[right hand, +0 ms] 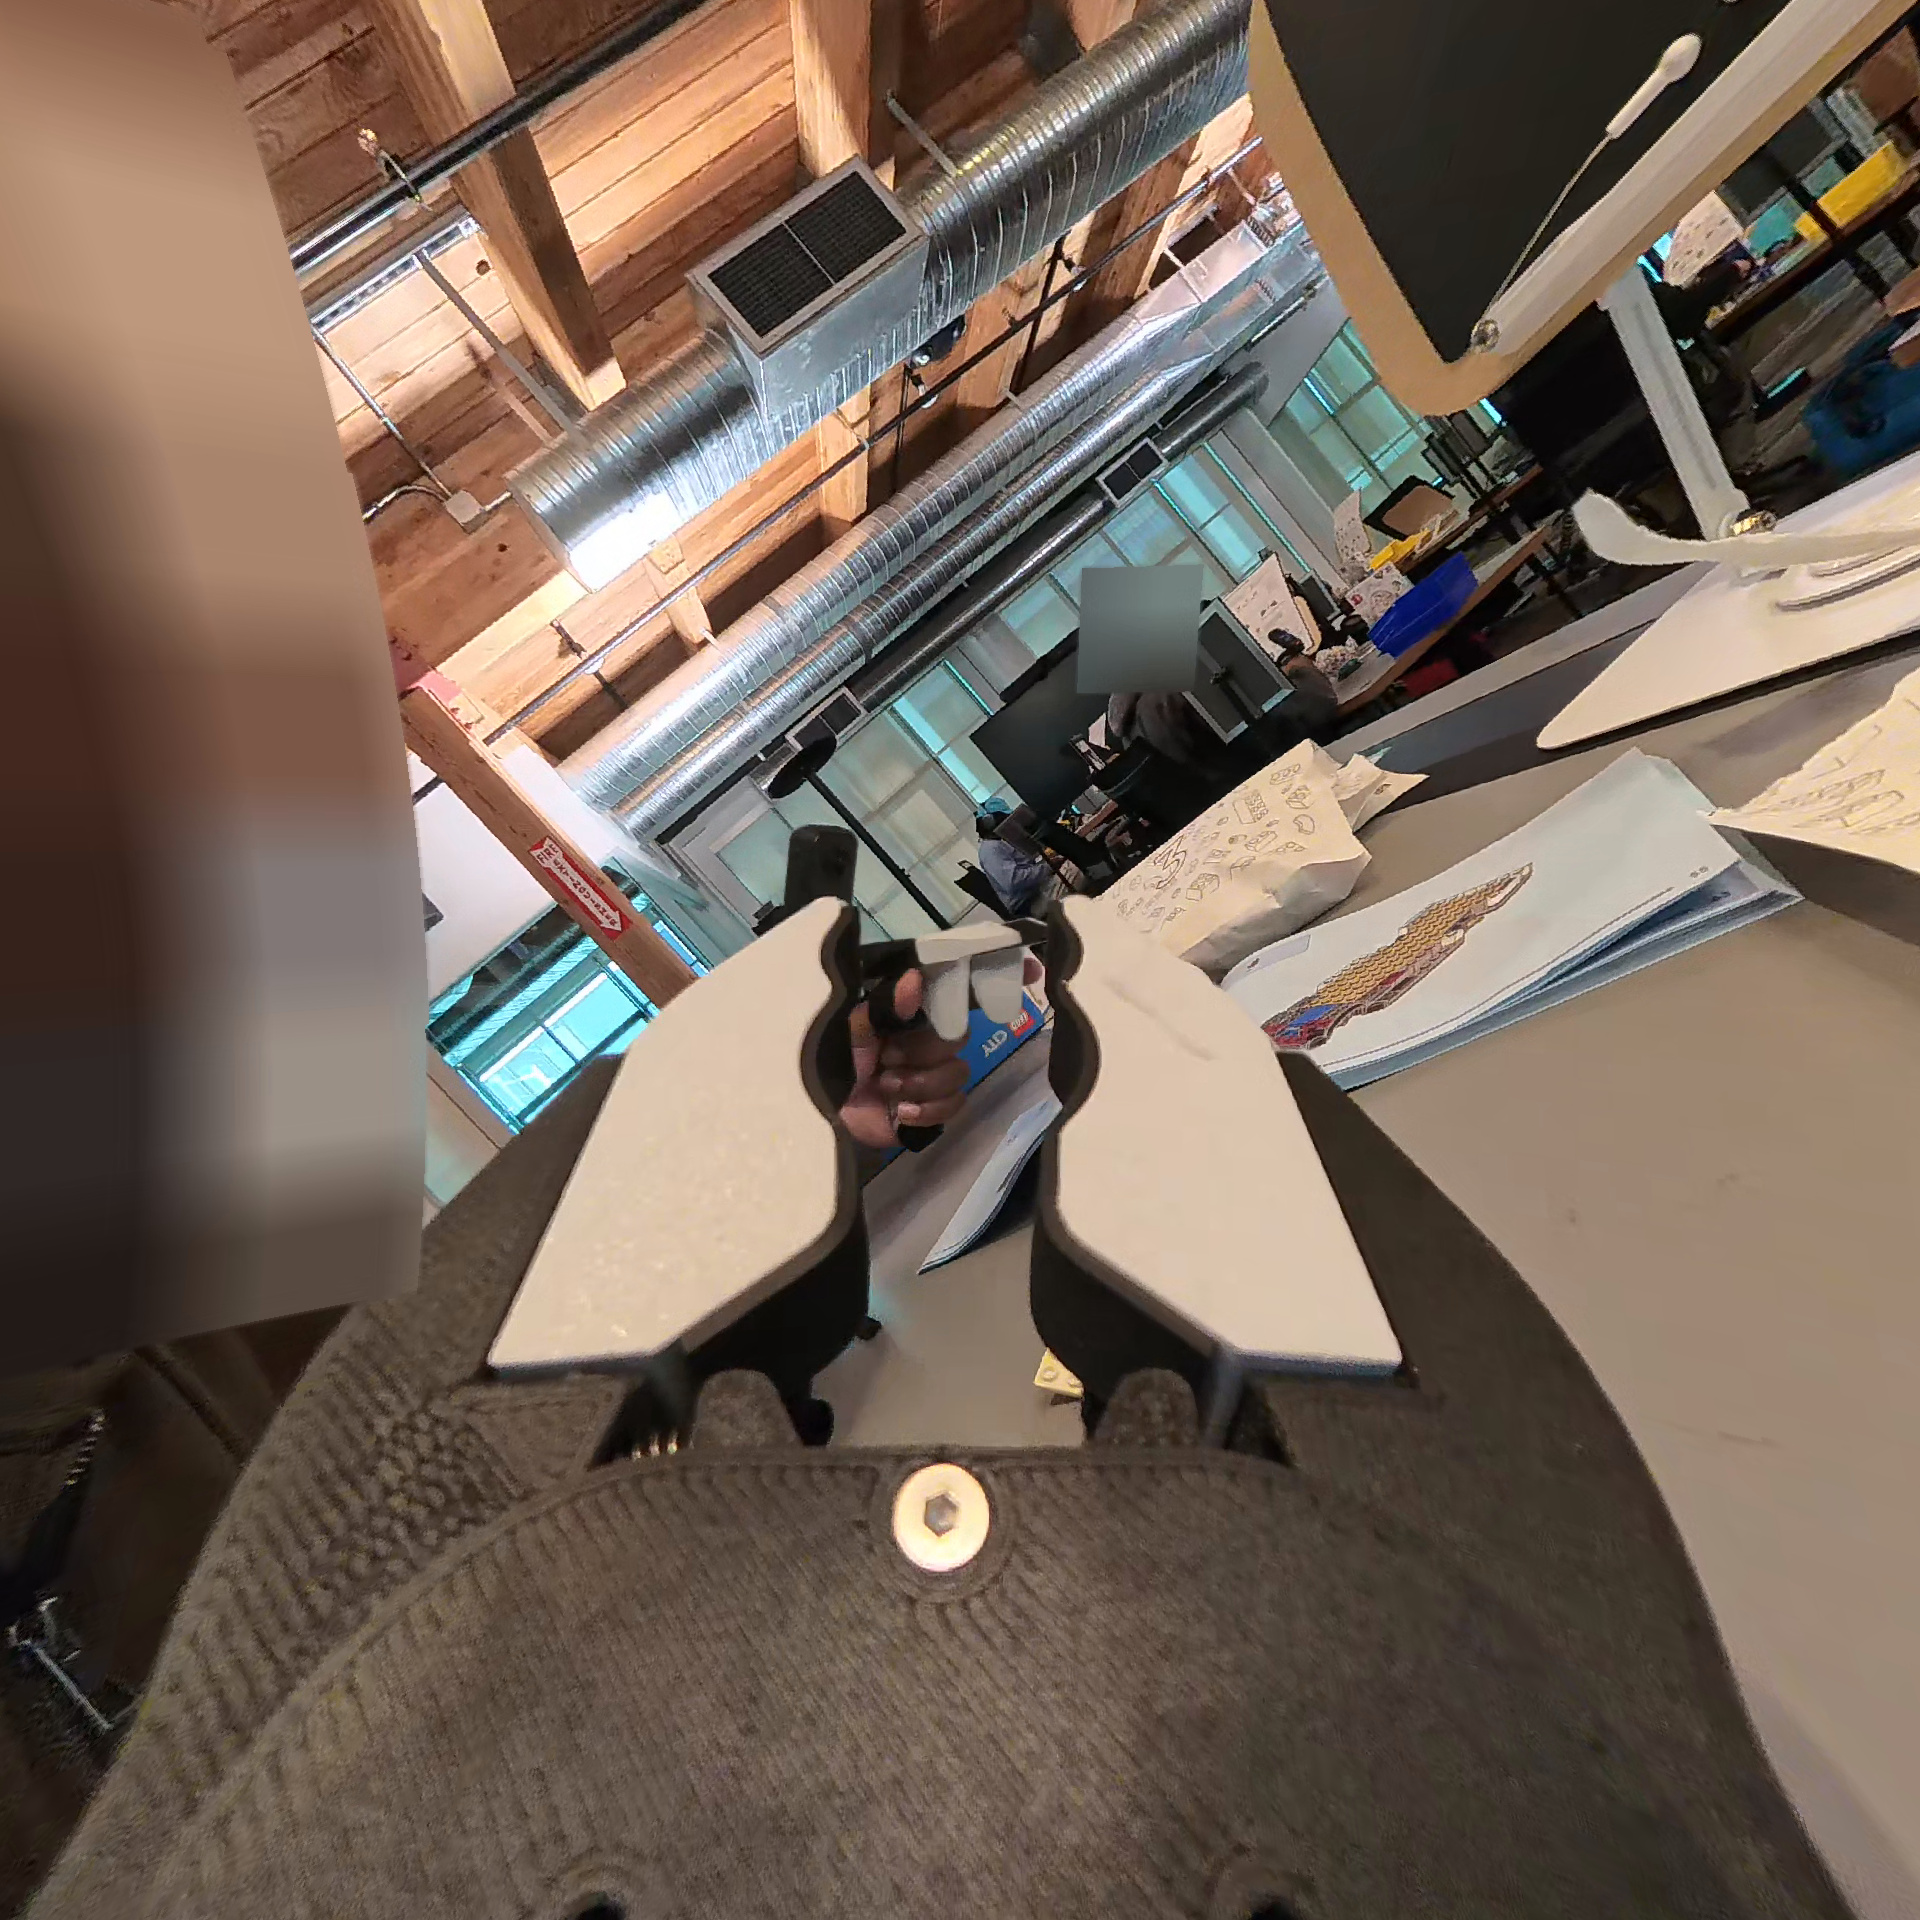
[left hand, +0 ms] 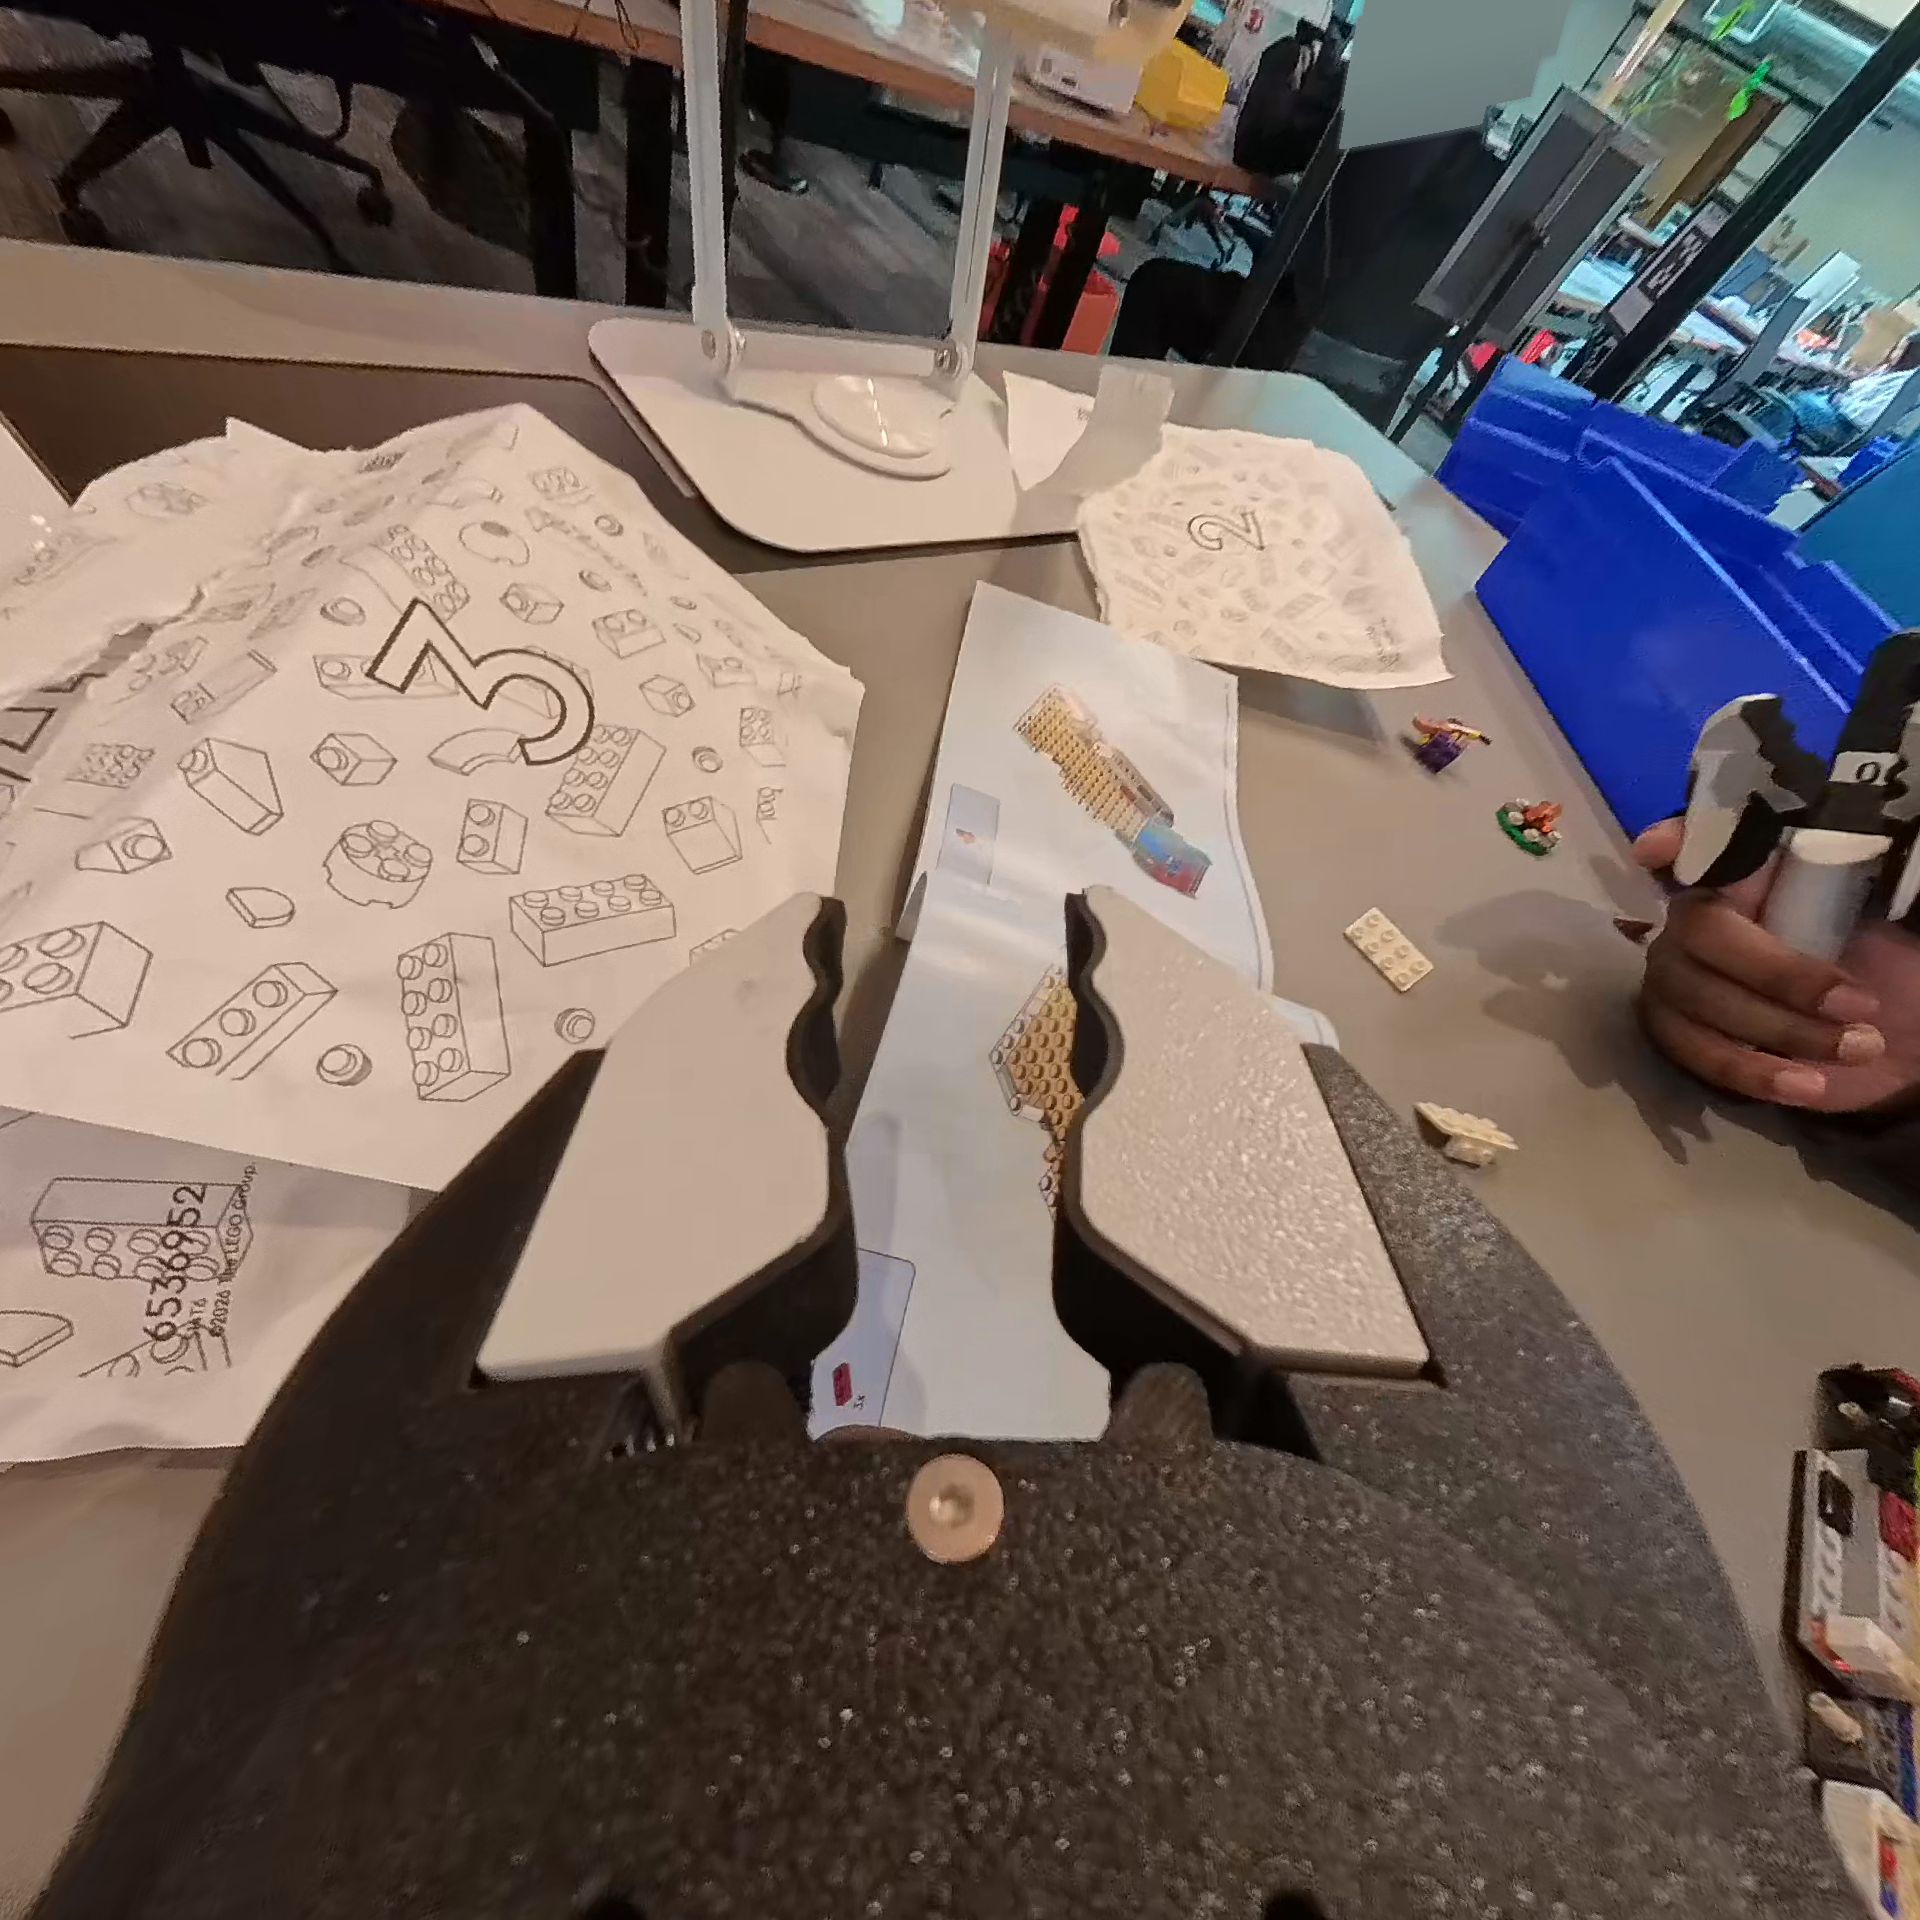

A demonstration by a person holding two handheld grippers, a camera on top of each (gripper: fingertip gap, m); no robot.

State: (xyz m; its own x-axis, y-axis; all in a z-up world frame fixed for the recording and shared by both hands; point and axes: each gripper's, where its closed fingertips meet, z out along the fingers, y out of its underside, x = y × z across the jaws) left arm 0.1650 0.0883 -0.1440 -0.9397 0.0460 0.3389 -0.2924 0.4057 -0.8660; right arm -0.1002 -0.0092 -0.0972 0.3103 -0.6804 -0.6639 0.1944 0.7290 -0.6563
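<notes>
while open, left hand-held gripper [left hand: 951, 914] over booklet [left hand: 1101, 727].

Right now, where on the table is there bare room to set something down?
Bare grey table lies right of the instruction booklet, nearer than the cream plate and white piece. The left is crowded: paper bags. The lamp base fills the back; blue bins the right.
</notes>
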